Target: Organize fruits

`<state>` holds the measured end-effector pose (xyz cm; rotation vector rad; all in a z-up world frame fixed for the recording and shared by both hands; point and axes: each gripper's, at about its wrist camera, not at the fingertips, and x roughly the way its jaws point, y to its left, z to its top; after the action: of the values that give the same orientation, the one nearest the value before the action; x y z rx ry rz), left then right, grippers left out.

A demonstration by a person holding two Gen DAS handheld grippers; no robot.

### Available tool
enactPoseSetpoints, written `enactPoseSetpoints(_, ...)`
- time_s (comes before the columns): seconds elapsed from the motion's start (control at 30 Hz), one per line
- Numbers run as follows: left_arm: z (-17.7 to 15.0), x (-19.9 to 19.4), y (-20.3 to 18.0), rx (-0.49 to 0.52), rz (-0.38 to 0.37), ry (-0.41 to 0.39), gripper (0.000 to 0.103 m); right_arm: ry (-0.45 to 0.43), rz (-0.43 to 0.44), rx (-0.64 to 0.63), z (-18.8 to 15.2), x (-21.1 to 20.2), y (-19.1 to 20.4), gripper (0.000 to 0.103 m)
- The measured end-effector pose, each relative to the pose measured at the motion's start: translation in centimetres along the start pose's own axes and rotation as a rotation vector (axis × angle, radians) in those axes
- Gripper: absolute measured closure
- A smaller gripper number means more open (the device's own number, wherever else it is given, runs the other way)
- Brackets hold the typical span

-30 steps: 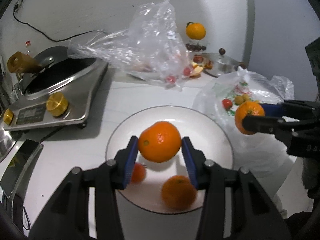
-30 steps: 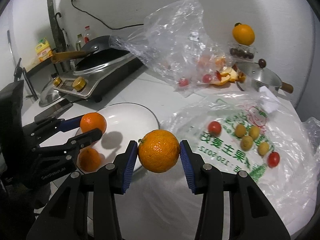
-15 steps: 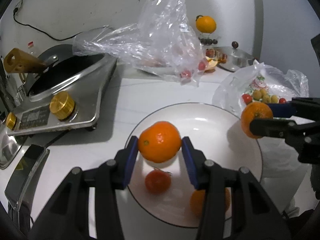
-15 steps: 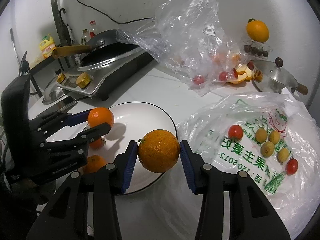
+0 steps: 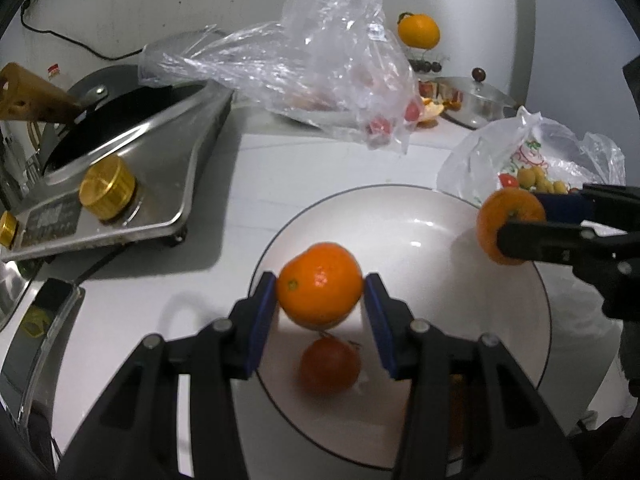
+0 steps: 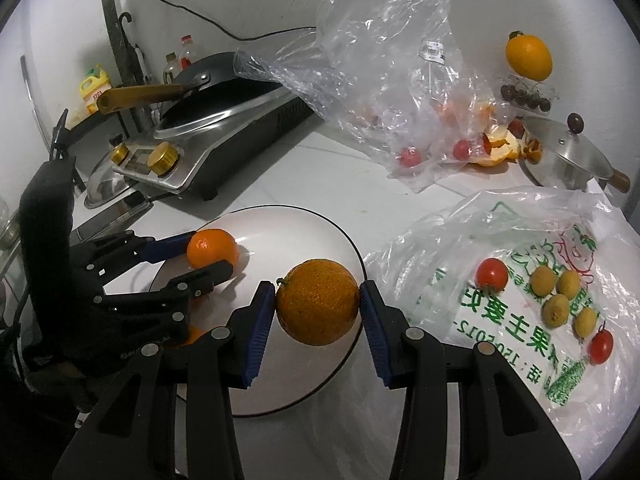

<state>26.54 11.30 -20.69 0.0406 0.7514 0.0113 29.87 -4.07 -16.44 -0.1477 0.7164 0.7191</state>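
Observation:
My left gripper [image 5: 320, 292] is shut on a smooth orange [image 5: 320, 276] and holds it just above the white plate [image 5: 440, 280], over its left part. A reddish fruit [image 5: 330, 364] lies on the plate beneath it; another orange piece shows behind the right finger. My right gripper [image 6: 318, 300] is shut on a rougher, stemmed orange [image 6: 318, 308] above the plate's [image 6: 288, 224] near right edge. In the right wrist view the left gripper [image 6: 210, 254] reaches in from the left with its orange [image 6: 212, 248].
A white printed bag [image 6: 500, 240] right of the plate carries tomatoes [image 6: 492, 274] and small yellow-green fruits [image 6: 556, 308]. A steel cooker with a pan [image 6: 216, 120] stands at the back left. A crumpled clear bag [image 6: 380, 80], orange peel [image 6: 496, 148] and a lidded pot [image 6: 568, 156] lie behind.
Both grippers have come forward and a little lower over the plate, each still gripping its orange. The plate fills more of both views, and the right gripper's orange sits nearer its rim.

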Motion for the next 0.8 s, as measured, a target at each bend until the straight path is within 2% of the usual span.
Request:
enactPoseSetpoints(0.07, 0.1, 0.0, -0.1, 0.010, 0.005, 0.003, 0.056, 0.000, 0.003, -0.002, 0.2, 0.2, 0.1, 0.057)
enactPoseSetpoints(0.13, 0.1, -0.2, 0.0, 0.011, 0.010, -0.001, 0.051, -0.003, 0.006, -0.004, 0.4, 0.3, 0.2, 0.057)
enactPoseSetpoints(0.43, 0.3, -2.2, 1.5, -0.049, -0.017, -0.059, 0.051, -0.014, 0.026, -0.035, 2.2, 1.8, 1.1, 0.057)
enactPoseSetpoints(0.53, 0.1, -2.6, 1.8, -0.046, 0.012, -0.092, 0.050, -0.018, 0.036, -0.047, 2.9, 2.5, 1.5, 0.057)
enactPoseSetpoints(0.8, -0.3, -3.1, 3.2, -0.088, 0.010, -0.104, 0.050, -0.001, 0.054, -0.065, 4.0, 4.6, 2.5, 0.057)
